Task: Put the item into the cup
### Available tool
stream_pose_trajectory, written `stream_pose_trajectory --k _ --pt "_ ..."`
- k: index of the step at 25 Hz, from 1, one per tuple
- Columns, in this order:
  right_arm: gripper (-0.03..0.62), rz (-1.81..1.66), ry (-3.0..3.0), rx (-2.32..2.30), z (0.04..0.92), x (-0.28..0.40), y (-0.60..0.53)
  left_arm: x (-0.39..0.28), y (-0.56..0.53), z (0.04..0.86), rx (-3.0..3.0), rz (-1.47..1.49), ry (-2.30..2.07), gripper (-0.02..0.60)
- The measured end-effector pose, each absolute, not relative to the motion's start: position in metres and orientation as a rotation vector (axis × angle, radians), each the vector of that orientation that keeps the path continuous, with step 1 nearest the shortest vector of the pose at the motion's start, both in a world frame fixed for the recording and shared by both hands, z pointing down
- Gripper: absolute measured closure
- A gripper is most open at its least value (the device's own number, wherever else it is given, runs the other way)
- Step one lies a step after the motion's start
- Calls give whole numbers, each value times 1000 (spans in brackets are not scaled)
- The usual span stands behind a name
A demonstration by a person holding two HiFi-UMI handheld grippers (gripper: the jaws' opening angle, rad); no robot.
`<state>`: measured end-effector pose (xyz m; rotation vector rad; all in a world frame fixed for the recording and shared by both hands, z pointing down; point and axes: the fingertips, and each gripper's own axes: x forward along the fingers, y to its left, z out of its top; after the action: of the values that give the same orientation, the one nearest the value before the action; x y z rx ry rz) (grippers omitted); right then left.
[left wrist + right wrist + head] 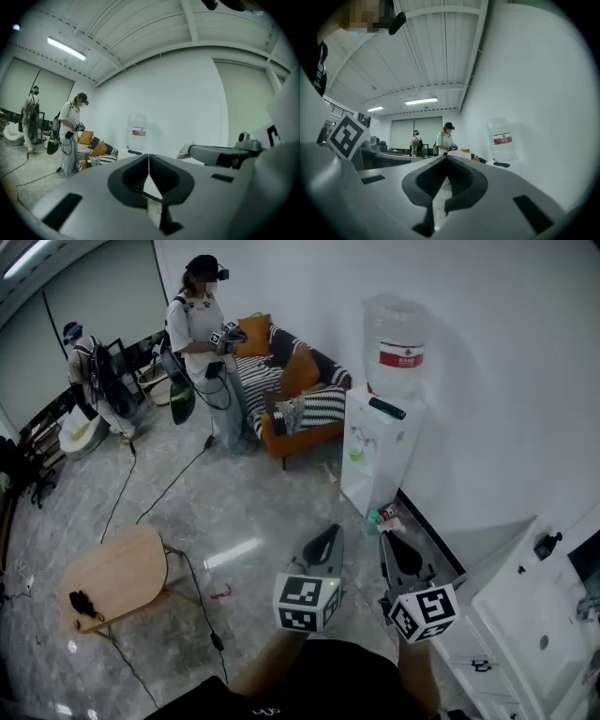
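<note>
Grey marble floor (244,512) lies beneath the left hand-held gripper (329,536) and the right hand-held gripper (391,544). Both have their jaws closed on nothing. No view shows the item or cup, so their bearing, long axis and nearer hand cannot be determined. A white cabinet (525,615) stands just right of the right hand-held gripper.

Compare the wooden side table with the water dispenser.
The wooden side table is low, tan and round-topped; the water dispenser is tall, white and boxy. The table carries a small black item; the dispenser carries a large bottle. Both stand upright.
</note>
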<state>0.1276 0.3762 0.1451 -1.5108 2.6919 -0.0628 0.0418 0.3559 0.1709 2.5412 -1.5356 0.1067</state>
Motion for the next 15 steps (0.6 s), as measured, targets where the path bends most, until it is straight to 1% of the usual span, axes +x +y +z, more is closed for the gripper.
stream_pose_trajectory --k 15 --pt "585 -138 2693 -1434 161 117 386 31 365 189 2504 142 -1540 568"
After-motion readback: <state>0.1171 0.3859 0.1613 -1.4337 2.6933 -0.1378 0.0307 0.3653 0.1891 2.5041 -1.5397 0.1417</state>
